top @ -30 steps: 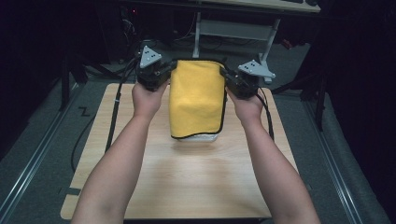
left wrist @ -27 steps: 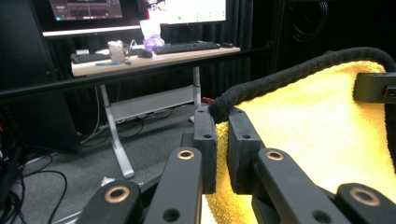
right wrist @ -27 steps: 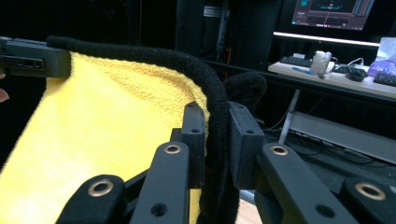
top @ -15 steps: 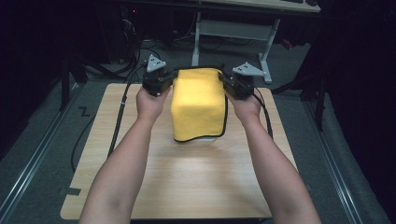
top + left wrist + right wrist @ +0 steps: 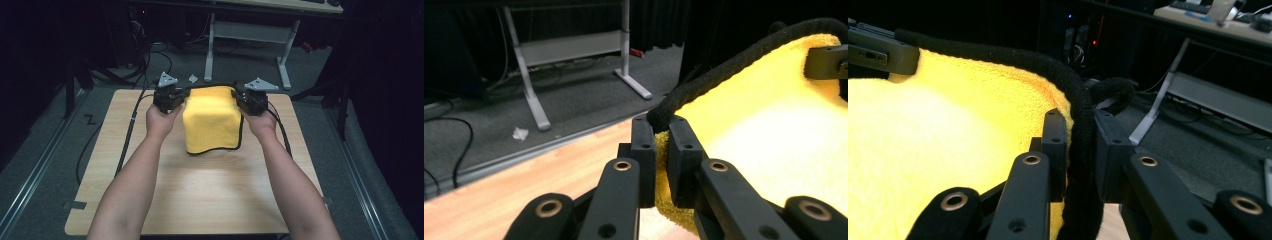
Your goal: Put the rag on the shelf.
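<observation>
Here, holding a yellow towel [image 5: 212, 122] up by its two far corners over the far half of the table [image 5: 200, 200]. Left gripper [image 5: 176, 100] pinching the left corner: in the left gripper view, both jaws pressing together on the yellow cloth [image 5: 774, 135] just under its black hem [image 5: 734, 65]. Right gripper [image 5: 241, 99] pinching the right corner likewise: in the right gripper view, jaws closing on the black hem [image 5: 1079, 150] with the yellow pile [image 5: 938, 150] spreading off to the left. Stretching between the two grippers, top edge running roughly level, the rest draping down toward the person. Lower edge, also trimmed in black, hanging near the wood or resting on it; cannot tell which. Hands [image 5: 159, 121] gripping the handles on either side, forearms coming in from below. Standing beyond the table on the grey floor, a white-legged desk [image 5: 245, 30].
</observation>
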{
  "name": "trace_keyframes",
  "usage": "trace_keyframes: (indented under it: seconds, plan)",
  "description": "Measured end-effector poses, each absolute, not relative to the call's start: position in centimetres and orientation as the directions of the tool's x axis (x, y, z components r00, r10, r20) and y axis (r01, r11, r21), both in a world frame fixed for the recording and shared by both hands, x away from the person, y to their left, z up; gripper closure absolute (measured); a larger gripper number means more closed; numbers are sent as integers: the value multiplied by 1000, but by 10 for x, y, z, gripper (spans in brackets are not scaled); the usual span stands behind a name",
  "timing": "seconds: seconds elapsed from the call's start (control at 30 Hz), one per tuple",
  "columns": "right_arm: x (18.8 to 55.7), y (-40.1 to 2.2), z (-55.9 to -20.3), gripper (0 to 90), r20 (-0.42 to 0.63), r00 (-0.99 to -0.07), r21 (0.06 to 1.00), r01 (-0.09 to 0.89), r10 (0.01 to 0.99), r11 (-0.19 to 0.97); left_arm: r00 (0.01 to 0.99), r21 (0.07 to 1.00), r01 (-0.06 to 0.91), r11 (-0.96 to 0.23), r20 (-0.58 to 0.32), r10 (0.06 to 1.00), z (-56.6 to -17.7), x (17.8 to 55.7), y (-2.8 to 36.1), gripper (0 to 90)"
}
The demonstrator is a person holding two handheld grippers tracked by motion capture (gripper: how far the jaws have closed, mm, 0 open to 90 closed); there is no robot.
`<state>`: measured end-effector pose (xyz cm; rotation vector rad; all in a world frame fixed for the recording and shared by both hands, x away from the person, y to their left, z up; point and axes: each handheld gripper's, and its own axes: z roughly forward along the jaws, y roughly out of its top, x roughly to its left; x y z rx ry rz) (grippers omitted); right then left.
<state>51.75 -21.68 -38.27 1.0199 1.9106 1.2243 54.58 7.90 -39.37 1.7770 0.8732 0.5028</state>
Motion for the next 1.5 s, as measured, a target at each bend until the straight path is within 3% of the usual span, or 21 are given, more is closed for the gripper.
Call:
trace_keyframes:
  seconds: [0.9,1.5]
  plan:
    - [522,-223,-402,783,-95,-514,887,344,852,307,671,886,405,-224,-122,731,-426,542,78,838]
    - [523,-229,-425,774,44,-513,886,416,857,204,674,859,462,-218,-181,716,-452,538,81,837]
